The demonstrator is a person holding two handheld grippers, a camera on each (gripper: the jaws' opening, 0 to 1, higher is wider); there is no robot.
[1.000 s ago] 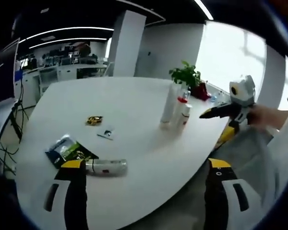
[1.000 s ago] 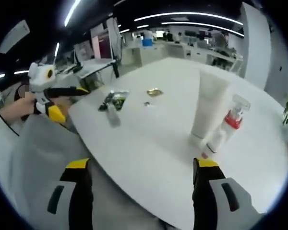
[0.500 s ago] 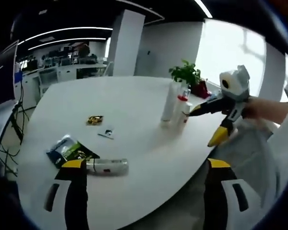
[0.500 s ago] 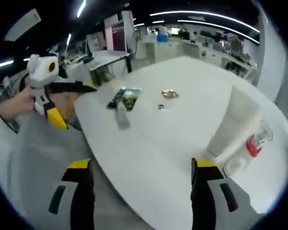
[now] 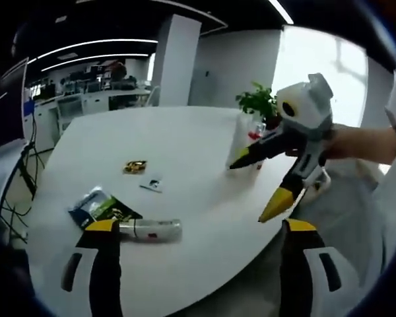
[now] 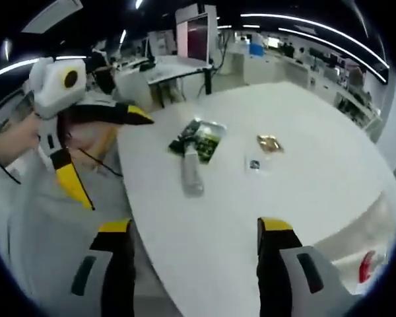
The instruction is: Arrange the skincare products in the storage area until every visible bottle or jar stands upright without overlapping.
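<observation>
A round white bench (image 5: 185, 152) in an open office. In the left gripper view, going left to right: the left tool (image 5: 197, 231) rises from the bottom edge with its two yellow-tipped jaws spread wide, holding nothing. Just past its left jaw a dark green packet (image 5: 100, 206) lies flat near the bench edge. Beside it, a clear bottle (image 5: 152, 229) lies on its side, one end close to the jaw tip. Farther in sit a small gold wrapper (image 5: 134, 166) and a small white sachet (image 5: 152, 184). Toward the right, a tall white tube (image 5: 239, 135) and a bottle with a red collar (image 5: 255, 135) stand close together on the far side, partly hidden by the right tool (image 5: 254, 186), which a hand (image 5: 346, 142) holds in front of them with jaws spread wide and empty. A green plant (image 5: 259, 102) stands behind.

In the right gripper view, left to right: the left tool (image 6: 112, 155), held by a hand (image 6: 13, 135), hangs off the bench edge. The right tool (image 6: 195, 234) is open wide and empty. Beyond it lie the packet (image 6: 199, 137) and the fallen bottle (image 6: 191, 173), touching end to end, then the gold wrapper (image 6: 269, 141) and sachet (image 6: 253, 164). At the lower right edge, a blurred red-collared bottle (image 6: 367, 265).
</observation>
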